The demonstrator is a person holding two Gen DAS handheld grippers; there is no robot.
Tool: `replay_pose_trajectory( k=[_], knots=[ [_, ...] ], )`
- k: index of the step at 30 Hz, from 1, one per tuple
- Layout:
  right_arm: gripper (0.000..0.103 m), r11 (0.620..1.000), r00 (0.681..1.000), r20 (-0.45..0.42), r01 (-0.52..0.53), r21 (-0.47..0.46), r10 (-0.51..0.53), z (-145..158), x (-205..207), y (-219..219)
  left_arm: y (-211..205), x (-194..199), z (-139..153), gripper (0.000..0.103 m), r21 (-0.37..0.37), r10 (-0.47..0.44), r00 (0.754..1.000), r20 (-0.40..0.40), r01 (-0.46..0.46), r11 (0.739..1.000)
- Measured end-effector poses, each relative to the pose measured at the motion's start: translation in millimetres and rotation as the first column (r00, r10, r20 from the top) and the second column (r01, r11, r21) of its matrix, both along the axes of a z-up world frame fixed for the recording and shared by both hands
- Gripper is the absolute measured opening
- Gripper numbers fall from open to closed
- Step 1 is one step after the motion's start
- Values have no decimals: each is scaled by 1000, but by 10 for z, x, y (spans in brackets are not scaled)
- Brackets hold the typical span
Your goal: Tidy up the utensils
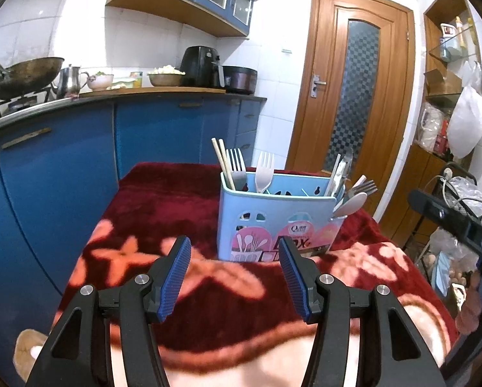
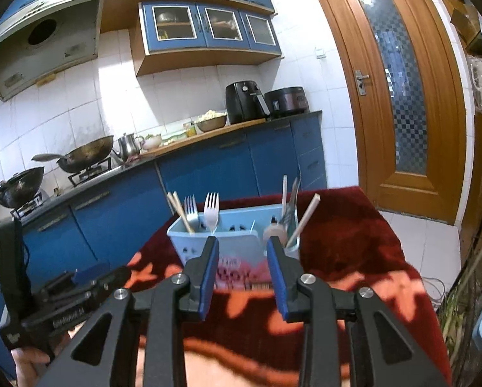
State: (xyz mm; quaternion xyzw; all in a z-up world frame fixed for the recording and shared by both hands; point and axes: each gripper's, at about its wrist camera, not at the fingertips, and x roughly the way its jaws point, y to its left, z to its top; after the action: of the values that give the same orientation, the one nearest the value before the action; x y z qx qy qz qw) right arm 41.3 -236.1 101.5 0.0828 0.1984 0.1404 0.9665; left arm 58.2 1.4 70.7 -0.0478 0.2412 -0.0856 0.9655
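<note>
Blanket, deep red w/ pink flowers, covered the table, and nothing loose showed on it. Caddy, pale blue, stood upright toward the far middle, utensils already in: chopsticks at its left end, steel fork beside them, white fork next, a spoon leaning out over the right corner w/ more handles bunched behind. So sorting looked close to done, prob. a last check or a straighten. To do that well: come in from above, take one handle at a time near its top, don't nudge the caddy sideways since it's light plastic on soft pile and could tip. That leaning spoon seemed the one to tidy.

L gripper sat low over the near blanket, aimed at the caddy's front, tilted slightly down, jaws spread wide, nothing btwn them. R gripper pointed at the caddy's right half, also angled down, jaws parted narrower, empty too. Both short of the caddy, not touching.
</note>
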Motion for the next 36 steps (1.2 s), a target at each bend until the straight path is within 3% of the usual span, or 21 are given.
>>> replay_pose_trajectory(
  k=[3,7,13,16,20,25,36],
  knots=[
    [41,1000,1000,-10,-1,-8,1,-98,-157,17,16,-115,-22,58,10,3,1000,1,-3,1000],
    [55,999,1000,-23,2,-33,-3,-269,-320,58,20,-256,-105,59,26,12,1000,-1,-12,1000],
    [79,996,999,-40,21,-85,-24,-487,-457,97,30,-334,-277,78,34,26,999,-21,-25,999],
    [96,993,997,-48,50,-105,-56,-602,-496,75,6,-350,-361,80,41,28,999,-33,-26,999],
    [103,989,992,-74,89,-117,-98,-745,-478,20,-29,-373,-465,85,65,44,999,-27,-42,997],
    [103,986,990,-84,104,-130,-115,-880,-463,-24,-59,-354,-575,94,114,86,996,-9,-85,990],
    [103,970,985,6,170,-175,-172,-971,-518,-16,-86,-393,-659,95,111,89,996,32,-92,990]
  ],
)
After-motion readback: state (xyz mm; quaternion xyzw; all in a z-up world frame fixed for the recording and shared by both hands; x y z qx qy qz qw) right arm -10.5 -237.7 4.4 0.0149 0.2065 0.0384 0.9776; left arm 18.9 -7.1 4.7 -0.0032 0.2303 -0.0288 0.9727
